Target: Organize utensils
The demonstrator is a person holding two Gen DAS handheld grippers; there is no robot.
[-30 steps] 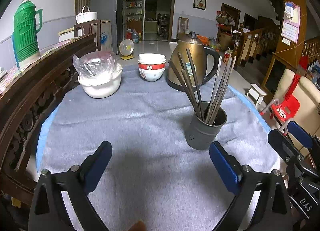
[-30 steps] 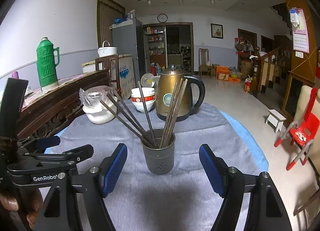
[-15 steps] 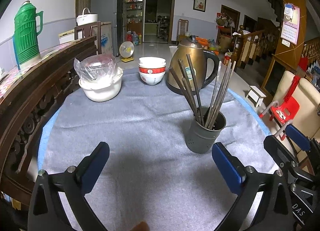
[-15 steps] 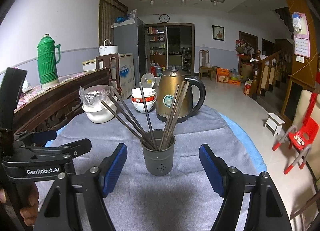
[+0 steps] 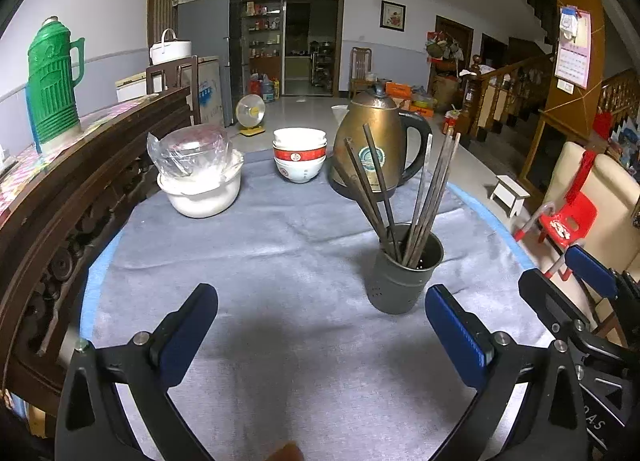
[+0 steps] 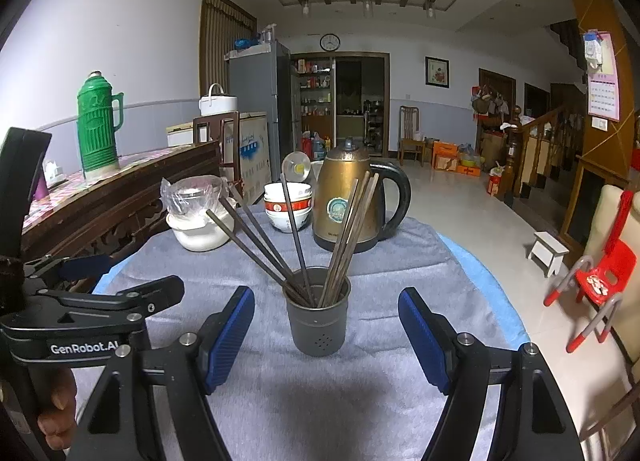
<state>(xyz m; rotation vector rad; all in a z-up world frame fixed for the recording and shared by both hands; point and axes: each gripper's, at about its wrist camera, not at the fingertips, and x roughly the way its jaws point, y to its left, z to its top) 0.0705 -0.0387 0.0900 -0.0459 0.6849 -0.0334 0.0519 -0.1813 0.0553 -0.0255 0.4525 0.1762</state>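
Holding both hand-held grippers, left (image 5: 320, 335) and right (image 6: 326, 335), spread and empty, you have backed slightly from the holder (image 6: 318, 311); chopsticks (image 6: 344, 237) already stand inside.

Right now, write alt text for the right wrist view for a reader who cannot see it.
A grey utensil cup holding chopsticks stands on a grey cloth-covered table, centred ahead of the open right gripper. Behind it sit a bronze kettle, stacked bowls and a white pot; the left gripper shows at the left edge.
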